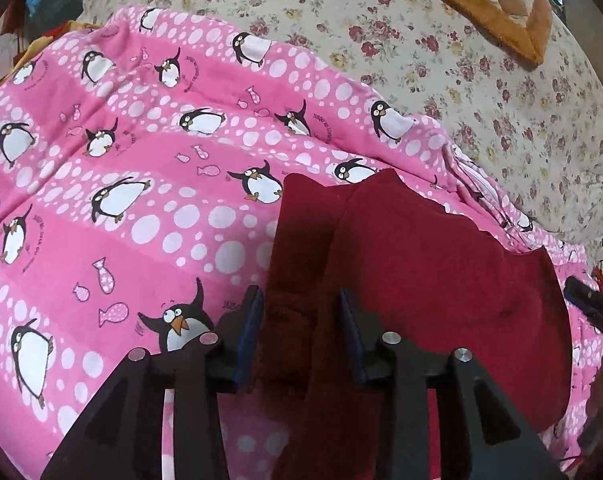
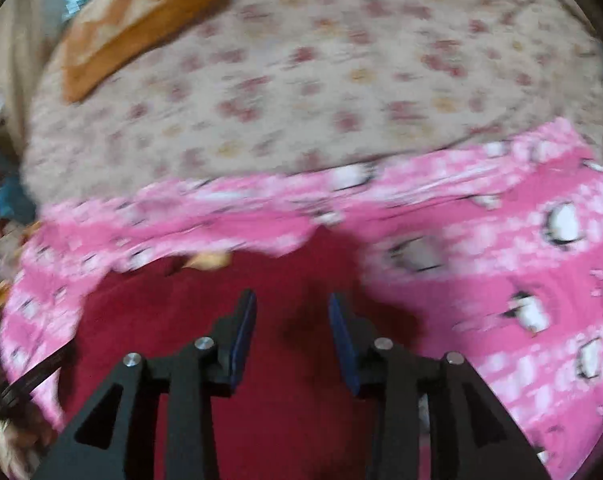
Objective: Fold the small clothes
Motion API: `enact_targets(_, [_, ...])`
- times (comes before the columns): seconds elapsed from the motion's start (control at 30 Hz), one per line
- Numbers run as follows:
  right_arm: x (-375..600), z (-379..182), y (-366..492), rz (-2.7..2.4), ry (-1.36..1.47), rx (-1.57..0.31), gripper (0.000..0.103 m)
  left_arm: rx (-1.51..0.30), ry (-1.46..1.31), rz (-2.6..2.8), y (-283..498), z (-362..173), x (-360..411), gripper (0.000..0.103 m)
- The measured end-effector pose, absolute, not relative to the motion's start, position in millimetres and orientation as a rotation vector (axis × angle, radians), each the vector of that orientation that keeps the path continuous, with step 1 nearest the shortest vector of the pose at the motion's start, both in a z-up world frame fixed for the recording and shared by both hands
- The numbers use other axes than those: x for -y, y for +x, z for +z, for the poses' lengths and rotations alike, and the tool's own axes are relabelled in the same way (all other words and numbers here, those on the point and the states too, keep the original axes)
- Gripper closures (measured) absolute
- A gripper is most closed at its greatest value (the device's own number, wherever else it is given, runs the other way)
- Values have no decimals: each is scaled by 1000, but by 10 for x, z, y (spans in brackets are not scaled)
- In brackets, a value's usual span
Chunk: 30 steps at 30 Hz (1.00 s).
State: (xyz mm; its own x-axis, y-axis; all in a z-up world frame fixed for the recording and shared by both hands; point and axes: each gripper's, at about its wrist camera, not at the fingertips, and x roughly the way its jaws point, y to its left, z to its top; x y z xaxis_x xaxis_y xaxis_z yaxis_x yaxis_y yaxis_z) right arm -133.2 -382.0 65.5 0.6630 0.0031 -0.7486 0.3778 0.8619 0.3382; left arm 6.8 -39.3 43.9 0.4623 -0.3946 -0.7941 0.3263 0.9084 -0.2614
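In the left wrist view, the dark red garment [image 1: 441,280] fills the lower centre and lower right, with a raised fold running up between the left tongs [image 1: 299,308], whose jaws stand apart around it. Left of it, the pink penguin-print blanket [image 1: 121,160] lies broad and gently rumpled. Toward the upper right the floral bedspread [image 1: 481,100] lies flat as far as the orange quilted cushion [image 1: 497,4] at the top edge. In the blurred right wrist view, red cloth lies beneath the parted right tongs [image 2: 292,316].
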Motion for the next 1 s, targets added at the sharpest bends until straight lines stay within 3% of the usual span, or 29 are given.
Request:
enact_targets(0.37, [2724, 289, -348, 39, 387, -940, 64, -1006, -67, -440, 77, 432, 398, 81])
enact_targets(0.57, [2754, 40, -27, -30, 437, -928, 64, -1026, -85, -452, 121, 423, 391, 78])
enact_targets(0.67, [2955, -22, -68, -63, 577, -897, 70, -1036, -102, -446, 137, 412, 381, 73])
enact_targets(0.83, [3041, 200, -444, -63, 538, -883, 70, -1047, -120, -443, 145, 407, 367, 69])
enact_targets(1.0, [3133, 379, -1039, -53, 527, -869, 60, -1070, -165, -447, 191, 379, 321, 61])
